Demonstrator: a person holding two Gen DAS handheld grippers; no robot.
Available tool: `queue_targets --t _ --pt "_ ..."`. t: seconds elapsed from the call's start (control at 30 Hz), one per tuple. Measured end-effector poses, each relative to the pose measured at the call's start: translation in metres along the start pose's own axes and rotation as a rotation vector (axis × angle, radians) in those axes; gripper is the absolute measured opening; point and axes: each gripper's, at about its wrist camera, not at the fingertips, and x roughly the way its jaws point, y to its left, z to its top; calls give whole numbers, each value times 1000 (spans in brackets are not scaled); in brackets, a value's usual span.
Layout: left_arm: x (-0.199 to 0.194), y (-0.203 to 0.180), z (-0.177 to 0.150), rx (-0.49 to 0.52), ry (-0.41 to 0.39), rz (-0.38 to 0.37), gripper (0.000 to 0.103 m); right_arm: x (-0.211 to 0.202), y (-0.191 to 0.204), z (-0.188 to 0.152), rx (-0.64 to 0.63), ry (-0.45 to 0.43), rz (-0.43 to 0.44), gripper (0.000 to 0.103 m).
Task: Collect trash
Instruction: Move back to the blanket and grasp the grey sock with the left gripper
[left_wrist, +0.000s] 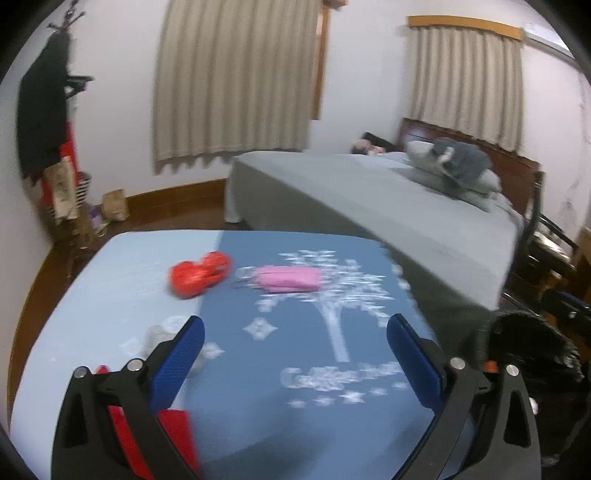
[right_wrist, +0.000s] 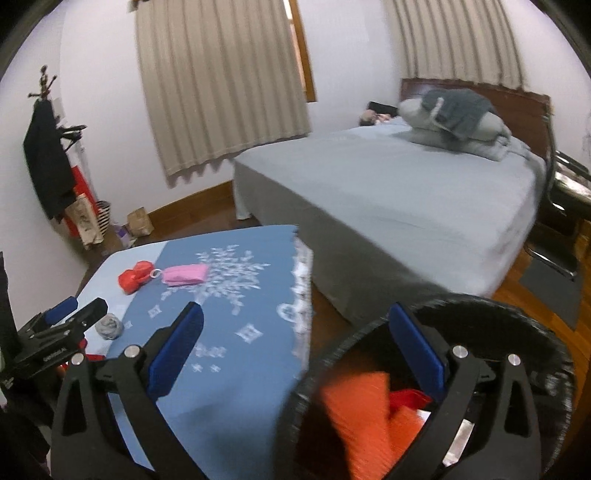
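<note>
Bedroom: white walls, beige curtains (left_wrist: 236, 81), bed (right_wrist: 388, 192) with grey sheet. Table (left_wrist: 258, 417) under a blue cloth with white tree print. On it: red crumpled wrapper (left_wrist: 199, 273), pink pouch (left_wrist: 288, 278) just beside it, grey crumpled wad (right_wrist: 109, 325) nearer the left gripper (left_wrist: 295, 354). Left gripper: jaws spread wide, nothing between them, over the table. Right gripper (right_wrist: 295, 350): jaws spread wide, empty, above the black bin (right_wrist: 517, 325) beside the table; orange and red trash (right_wrist: 354, 417) lies inside.
</note>
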Motion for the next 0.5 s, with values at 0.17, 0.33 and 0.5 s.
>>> queue_targets --t 0.17,0.33,0.5 --pt "22 47 -7 -45 28 73 97 35 34 2 -38 31 30 98" --pt "47 80 -18 -68 83 106 90 67 59 -3 -62 78 55 98" --pt "66 97 -28 -93 138 109 84 85 74 -11 -90 105 71 98"
